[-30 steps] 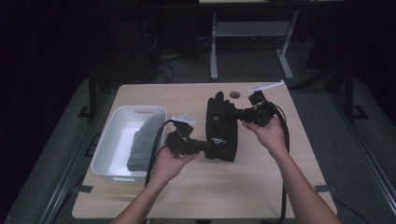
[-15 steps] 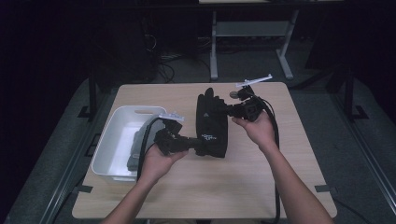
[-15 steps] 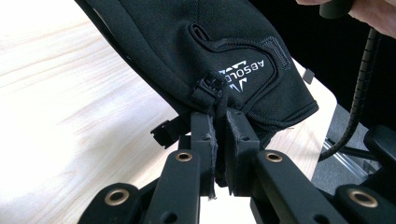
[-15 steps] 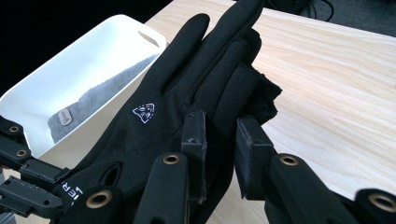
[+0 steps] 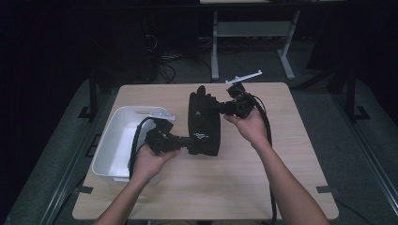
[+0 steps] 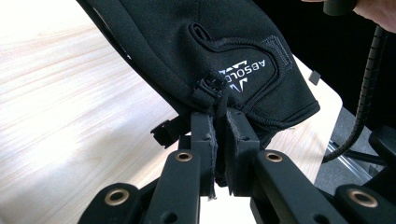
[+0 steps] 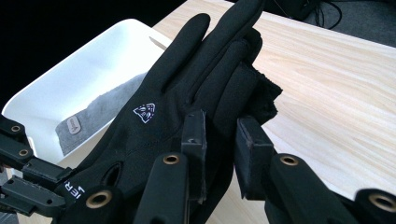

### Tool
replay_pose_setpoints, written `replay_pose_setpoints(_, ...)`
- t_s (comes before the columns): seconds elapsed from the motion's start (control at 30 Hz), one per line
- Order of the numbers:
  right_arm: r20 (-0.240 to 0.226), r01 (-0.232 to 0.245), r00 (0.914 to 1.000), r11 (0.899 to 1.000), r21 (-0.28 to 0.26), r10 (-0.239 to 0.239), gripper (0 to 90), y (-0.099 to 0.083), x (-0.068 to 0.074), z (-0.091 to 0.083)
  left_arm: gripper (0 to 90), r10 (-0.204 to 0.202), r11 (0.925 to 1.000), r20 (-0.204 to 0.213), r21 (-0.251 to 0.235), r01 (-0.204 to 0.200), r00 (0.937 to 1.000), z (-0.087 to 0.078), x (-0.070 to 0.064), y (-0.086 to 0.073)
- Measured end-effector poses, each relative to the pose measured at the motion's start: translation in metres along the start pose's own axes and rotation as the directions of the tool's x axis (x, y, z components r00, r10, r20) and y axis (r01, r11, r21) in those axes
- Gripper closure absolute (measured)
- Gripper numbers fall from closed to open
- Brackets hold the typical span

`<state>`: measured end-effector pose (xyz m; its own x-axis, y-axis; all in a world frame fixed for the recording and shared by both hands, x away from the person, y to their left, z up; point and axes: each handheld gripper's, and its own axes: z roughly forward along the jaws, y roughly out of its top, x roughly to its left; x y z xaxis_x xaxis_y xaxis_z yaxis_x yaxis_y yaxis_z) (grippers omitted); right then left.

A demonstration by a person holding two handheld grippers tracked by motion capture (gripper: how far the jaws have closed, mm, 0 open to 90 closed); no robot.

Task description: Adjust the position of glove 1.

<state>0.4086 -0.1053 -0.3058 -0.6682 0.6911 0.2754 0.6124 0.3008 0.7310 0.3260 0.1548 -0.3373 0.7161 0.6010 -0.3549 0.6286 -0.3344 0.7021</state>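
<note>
Black fabric glove (image 5: 203,123) with white printed lettering near its cuff is held stretched between two hand-held grippers above a light wooden surface (image 5: 281,154), just to the right of a white plastic rectangular bin (image 5: 117,140). The left hand-held gripper (image 5: 187,141) has its jaws pressed together on a small strap at the glove's cuff end, the end nearer the person; the left gripper view shows the cuff (image 6: 243,79) pinched tightly between the two pads. The right hand-held gripper (image 5: 220,108) grips the glove at its finger end, farther from the person; in the right gripper view its jaws are clamped on the glove's fingers (image 7: 224,60), with a narrow gap between the pads taken up by fabric. Inside the bin lies a folded grey cloth item (image 7: 93,114) with a small label.

From where I stand, the step in hand looks like carrying the glove toward the bin. The next move would call for both grippers travelling leftward together until the glove hangs over the bin's opening, then lowering it and parting the jaws so it drops beside the grey item rather than across the rim.
</note>
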Motion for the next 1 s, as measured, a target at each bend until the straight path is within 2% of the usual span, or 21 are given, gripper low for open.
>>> replay_pose_setpoints(0.33,-0.008,0.017,0.9998,1.000,0.000,-0.017,75.3,0.012,0.012,0.011,83.5,-0.016,0.9998,-0.019,-0.015,0.016,0.9997,-0.012,0.008,-0.004)
replay_pose_setpoints(0.37,-0.010,0.005,0.9999,1.000,0.002,-0.005,75.2,0.013,0.014,0.013,83.5,-0.012,0.9999,-0.021,-0.012,0.012,0.9997,-0.014,0.009,-0.004)
replay_pose_setpoints(0.57,-0.014,0.026,0.9996,1.000,0.006,-0.026,75.2,0.018,0.020,0.021,83.5,-0.021,0.9996,-0.030,-0.018,0.021,0.9993,-0.021,0.014,-0.009)
replay_pose_setpoints(0.67,-0.020,0.018,0.9996,1.000,0.015,-0.018,75.3,0.021,0.024,0.025,83.6,-0.028,0.9993,-0.031,-0.025,0.028,0.9991,-0.025,0.017,-0.012)
replay_pose_setpoints(0.77,-0.021,0.035,0.9992,0.999,0.013,-0.035,75.2,0.023,0.026,0.029,83.6,-0.031,0.9993,-0.036,-0.024,0.030,0.9989,-0.028,0.020,-0.014)
replay_pose_setpoints(0.97,-0.027,0.037,0.9990,0.999,0.009,-0.036,75.3,0.028,0.033,0.036,83.6,-0.038,0.9989,-0.046,-0.028,0.037,0.9982,-0.035,0.025,-0.017)
replay_pose_setpoints(1.0,-0.029,0.023,0.9993,1.000,0.011,-0.023,75.3,0.028,0.035,0.038,83.6,-0.049,0.9984,-0.043,-0.031,0.048,0.9979,-0.036,0.026,-0.018)
